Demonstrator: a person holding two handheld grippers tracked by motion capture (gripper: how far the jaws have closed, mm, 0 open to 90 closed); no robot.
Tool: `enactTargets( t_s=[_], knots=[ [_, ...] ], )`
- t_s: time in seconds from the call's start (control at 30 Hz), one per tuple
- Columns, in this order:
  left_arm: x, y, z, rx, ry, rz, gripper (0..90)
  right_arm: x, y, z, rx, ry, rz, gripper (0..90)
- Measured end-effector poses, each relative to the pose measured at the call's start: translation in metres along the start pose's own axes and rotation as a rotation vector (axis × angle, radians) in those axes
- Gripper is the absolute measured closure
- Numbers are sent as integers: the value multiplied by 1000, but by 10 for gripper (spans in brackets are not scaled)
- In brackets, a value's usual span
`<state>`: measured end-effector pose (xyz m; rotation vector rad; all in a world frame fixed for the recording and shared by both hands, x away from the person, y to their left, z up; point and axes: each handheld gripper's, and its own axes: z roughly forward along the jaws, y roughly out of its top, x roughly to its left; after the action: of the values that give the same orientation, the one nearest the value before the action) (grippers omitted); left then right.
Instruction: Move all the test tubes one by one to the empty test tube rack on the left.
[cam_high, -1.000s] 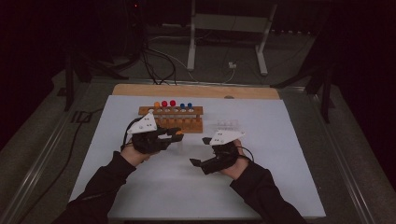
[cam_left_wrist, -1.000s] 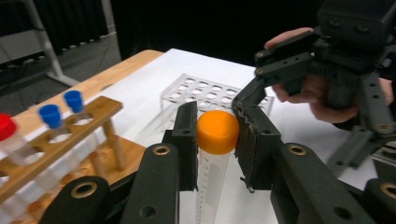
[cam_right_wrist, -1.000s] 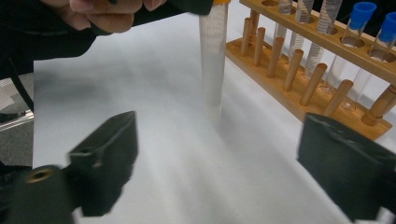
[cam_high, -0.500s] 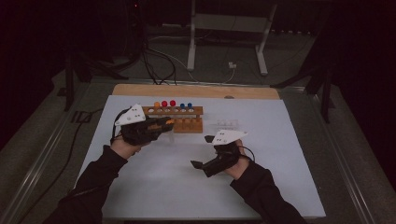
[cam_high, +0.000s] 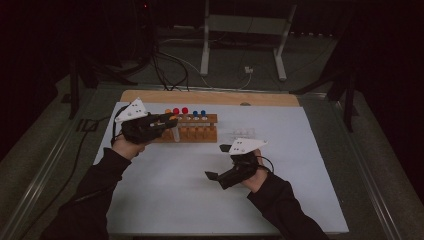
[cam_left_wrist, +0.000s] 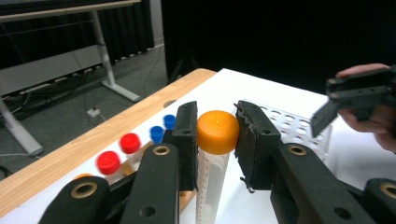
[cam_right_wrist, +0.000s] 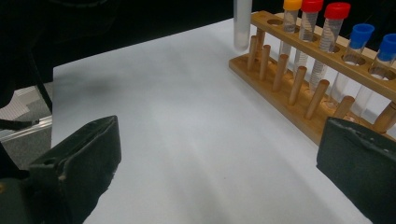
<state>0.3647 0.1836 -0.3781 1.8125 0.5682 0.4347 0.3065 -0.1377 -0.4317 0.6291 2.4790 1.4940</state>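
High view: your left gripper (cam_high: 167, 121) is at the left end of the wooden rack (cam_high: 197, 131) on the white desk (cam_high: 300, 150).
Left jaws: closed on the orange-capped tube (cam_left_wrist: 215, 140), gripped at its cap, tube upright.
Tube position: its bottom hangs above the rack's near left corner, clear of the holes.
Right gripper (cam_high: 216, 162): yours, jaws wide apart, holding nothing, above bare desk, well apart from the rack.

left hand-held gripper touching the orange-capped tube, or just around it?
Touching. In the left gripper view, the left hand-held gripper has both jaw pads pressed against the orange cap of the orange-capped tube, no gap on either side.
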Motion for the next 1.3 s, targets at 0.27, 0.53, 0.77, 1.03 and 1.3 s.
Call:
enactTargets(
  t_s=[0.27, 0.53, 0.77, 1.03, 1.3],
  knots=[
    [16, 1, -3, -15, 51, -19, 718, 0, 0, 0, 0, 2, -1, 0],
    [29, 5, -6, -33, 92, -35, 718, 0, 0, 1, 5, 5, -4, 0],
    [38, 9, -8, -47, 138, -36, 719, 0, 0, 1, 4, 4, -10, 0],
    [51, 9, -4, -50, 184, -53, 719, -1, -1, 1, 2, 7, -4, 0],
    [60, 5, 3, -38, 220, -63, 719, 0, -1, 1, 4, 9, -4, 0]
  ],
)
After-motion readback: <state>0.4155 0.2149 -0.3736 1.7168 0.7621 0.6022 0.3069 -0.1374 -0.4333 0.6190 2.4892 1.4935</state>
